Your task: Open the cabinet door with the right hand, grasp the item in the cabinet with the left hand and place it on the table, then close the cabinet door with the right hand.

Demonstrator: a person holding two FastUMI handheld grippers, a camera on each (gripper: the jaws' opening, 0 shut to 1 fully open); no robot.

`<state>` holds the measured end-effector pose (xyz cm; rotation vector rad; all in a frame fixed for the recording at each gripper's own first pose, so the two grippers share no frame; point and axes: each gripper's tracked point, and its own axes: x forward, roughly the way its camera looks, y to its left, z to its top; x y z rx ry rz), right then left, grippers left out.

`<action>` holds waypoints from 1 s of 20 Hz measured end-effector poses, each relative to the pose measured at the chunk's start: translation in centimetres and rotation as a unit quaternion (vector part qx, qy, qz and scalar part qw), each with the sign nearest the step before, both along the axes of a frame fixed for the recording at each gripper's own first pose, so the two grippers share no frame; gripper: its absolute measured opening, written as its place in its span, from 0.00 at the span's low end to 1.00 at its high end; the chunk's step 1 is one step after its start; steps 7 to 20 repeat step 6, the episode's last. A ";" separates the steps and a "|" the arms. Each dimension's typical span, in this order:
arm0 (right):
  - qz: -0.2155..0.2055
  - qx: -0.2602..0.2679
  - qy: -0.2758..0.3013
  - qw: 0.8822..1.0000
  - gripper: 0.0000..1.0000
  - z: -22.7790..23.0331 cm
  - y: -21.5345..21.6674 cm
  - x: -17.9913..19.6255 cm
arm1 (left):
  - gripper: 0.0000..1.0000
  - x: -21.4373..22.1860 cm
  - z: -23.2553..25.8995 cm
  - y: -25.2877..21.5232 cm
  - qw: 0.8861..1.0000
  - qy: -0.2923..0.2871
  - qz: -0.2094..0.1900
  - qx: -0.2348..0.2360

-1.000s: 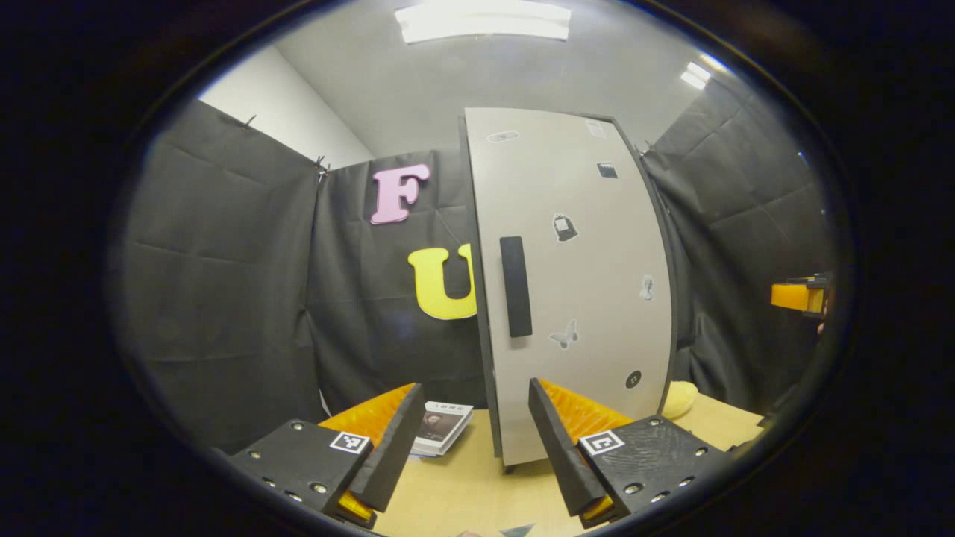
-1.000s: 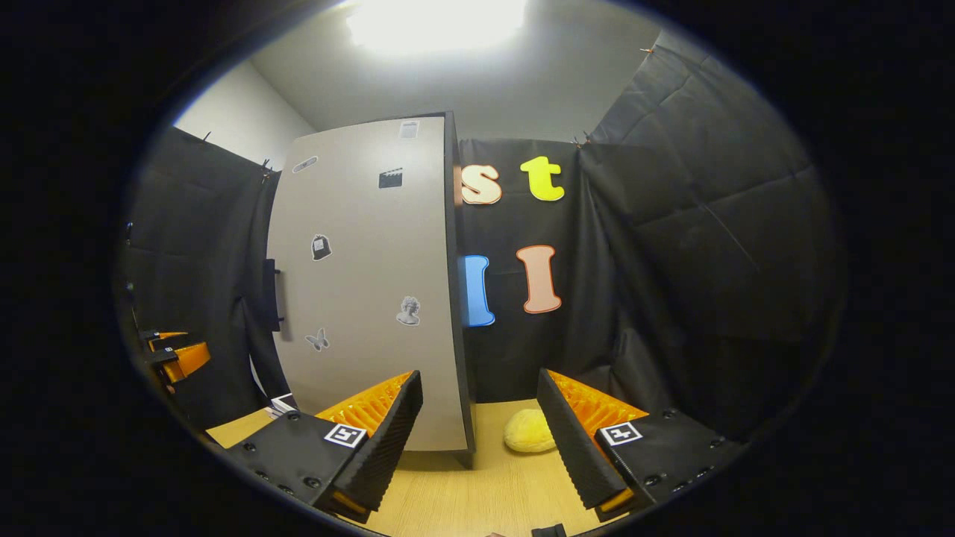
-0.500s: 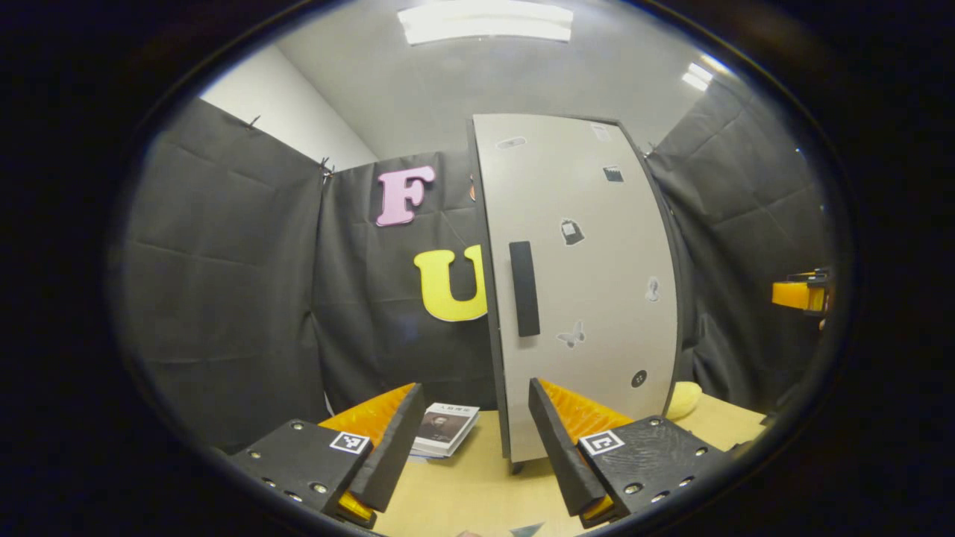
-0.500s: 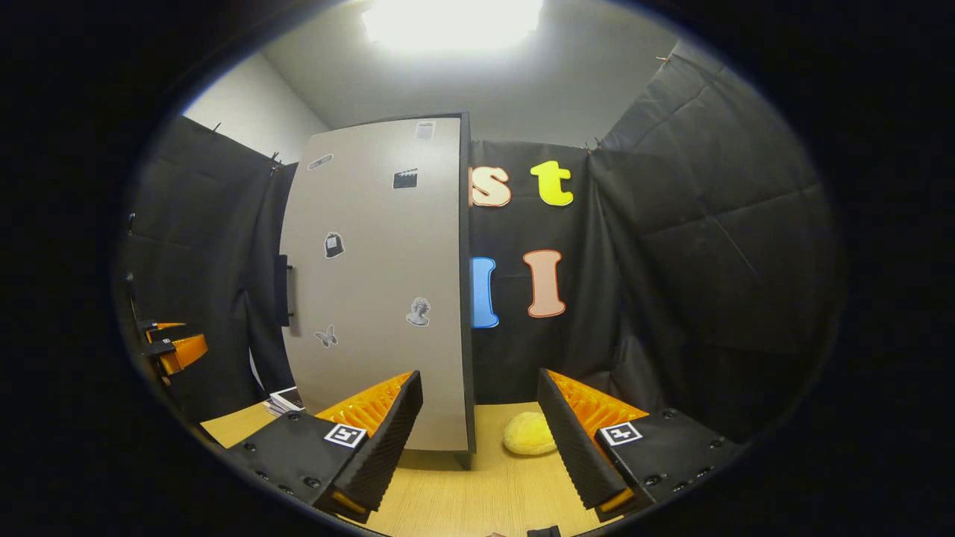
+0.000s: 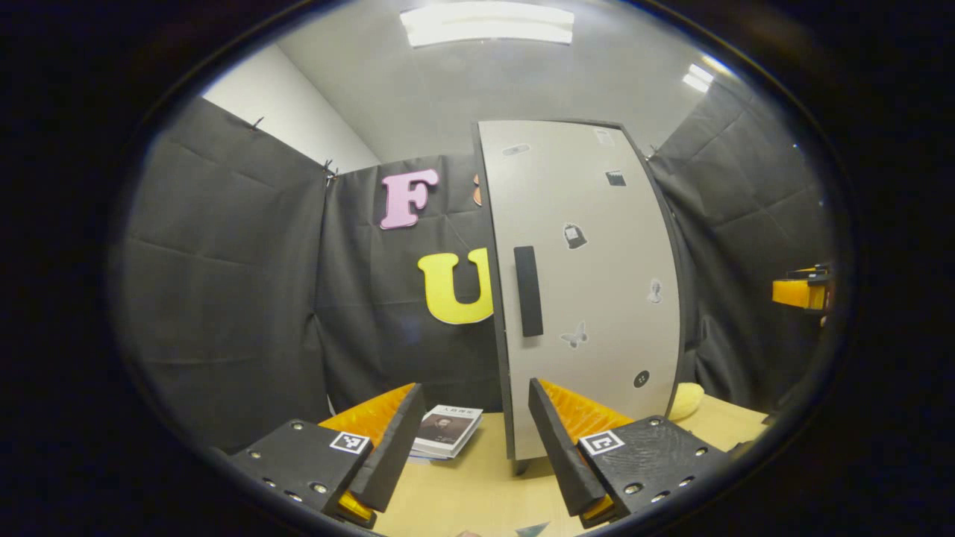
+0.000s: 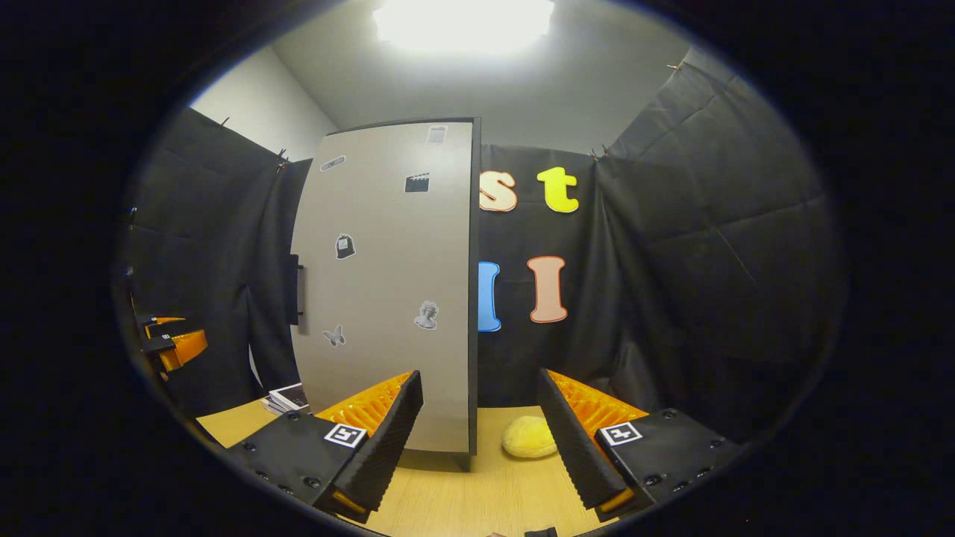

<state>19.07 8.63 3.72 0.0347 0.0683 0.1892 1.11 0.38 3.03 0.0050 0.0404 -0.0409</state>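
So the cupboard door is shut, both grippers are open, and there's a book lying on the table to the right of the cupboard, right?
Almost. The book lies on the table to the left of the cabinet, as the left gripper view shows; the yellow squashy thing is the one on the right. The door is shut, and both the left hand-held gripper and right hand-held gripper are open.

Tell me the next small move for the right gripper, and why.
Probably swing the right gripper left toward the black handle: the cabinet door looks shut, and the jaws stand open and empty, pointing past the door's right edge.
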 end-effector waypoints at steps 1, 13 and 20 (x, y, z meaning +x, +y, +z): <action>0.000 -0.001 0.000 1.000 0.98 0.0 0.1 -0.1 | 0.84 0.0 0.0 0.1 1.000 -0.001 0.001 0.001; -0.002 -0.002 0.001 1.000 0.98 0.0 0.5 -0.2 | 0.84 0.3 0.1 0.6 1.000 -0.004 0.002 0.002; -0.002 -0.002 0.001 1.000 0.98 0.0 0.5 -0.2 | 0.84 0.3 0.1 0.6 1.000 -0.004 0.002 0.002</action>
